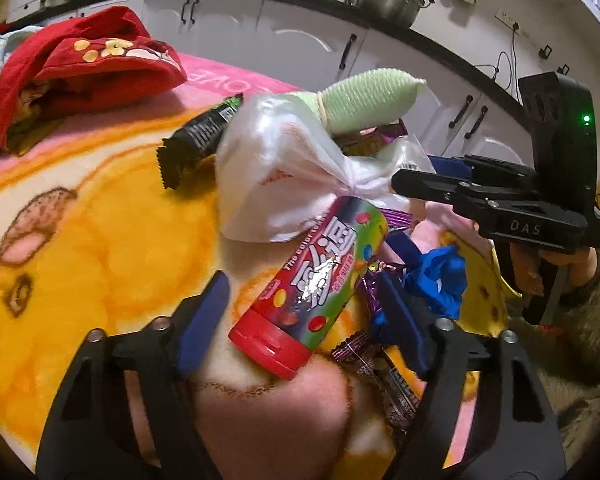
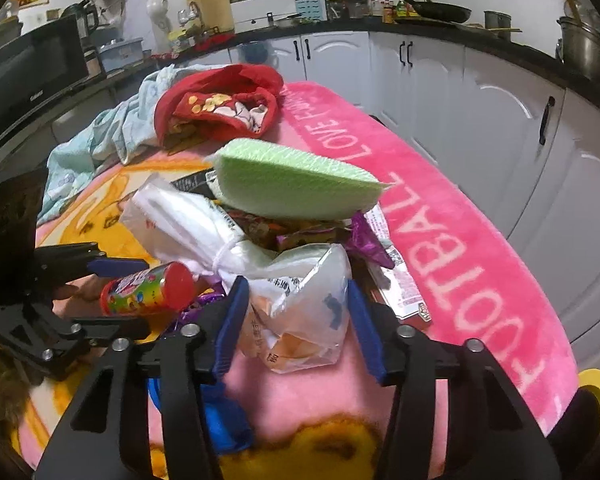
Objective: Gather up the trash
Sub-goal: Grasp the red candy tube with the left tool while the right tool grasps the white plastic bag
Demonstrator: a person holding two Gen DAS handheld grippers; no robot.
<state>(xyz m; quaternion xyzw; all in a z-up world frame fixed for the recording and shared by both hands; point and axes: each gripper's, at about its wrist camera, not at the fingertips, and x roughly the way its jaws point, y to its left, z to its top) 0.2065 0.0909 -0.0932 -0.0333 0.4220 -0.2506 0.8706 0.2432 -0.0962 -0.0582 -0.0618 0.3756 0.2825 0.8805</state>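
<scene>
1. Lying on a pink and yellow blanket (image 2: 452, 216), a heap of trash: a candy tube (image 1: 320, 284) with a red cap, a knotted clear plastic bag (image 2: 300, 304), a green sponge (image 2: 292, 184), a black wrapper (image 1: 196, 140), purple wrappers (image 2: 364, 240).
2. Straddling the candy tube, left gripper (image 1: 304, 312), blue pads either side, not pressing; jaws apart.
3. Flanking the plastic bag's near end, right gripper (image 2: 296, 320), pads just beside or touching the film; cannot tell whether clamped.
4. Sitting far left on the blanket, a red cloth (image 2: 220, 104) beside a pale blue cloth (image 2: 100, 140).
5. Running behind, white cabinets (image 2: 440, 80) under a cluttered dark counter.
</scene>
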